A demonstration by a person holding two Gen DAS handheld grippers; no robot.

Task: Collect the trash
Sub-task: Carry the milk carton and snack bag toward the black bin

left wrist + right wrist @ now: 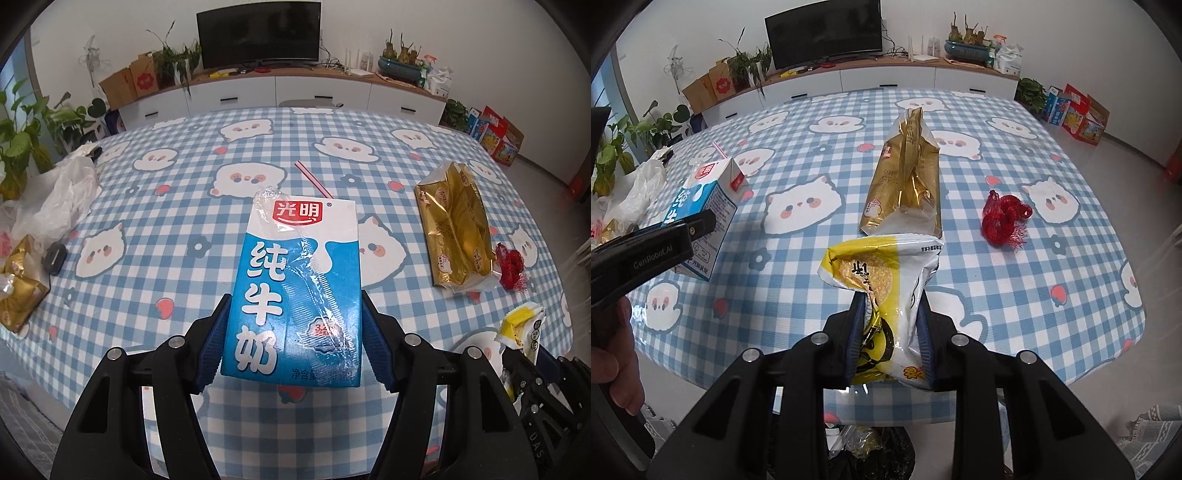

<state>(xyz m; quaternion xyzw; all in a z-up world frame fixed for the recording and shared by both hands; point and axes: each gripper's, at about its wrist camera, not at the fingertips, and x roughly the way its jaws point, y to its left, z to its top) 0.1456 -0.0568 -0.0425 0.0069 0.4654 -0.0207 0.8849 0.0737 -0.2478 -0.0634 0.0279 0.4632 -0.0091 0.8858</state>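
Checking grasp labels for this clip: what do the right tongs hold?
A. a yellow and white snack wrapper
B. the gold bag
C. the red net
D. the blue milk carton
A: the right tongs pinch the yellow and white snack wrapper; the milk carton sits in the left tongs.

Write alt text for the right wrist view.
The right claw grips a yellow-and-white snack wrapper above a blue checked tablecloth. Beyond lie a gold bag and red netting; at left, the left claw holds a blue milk carton.
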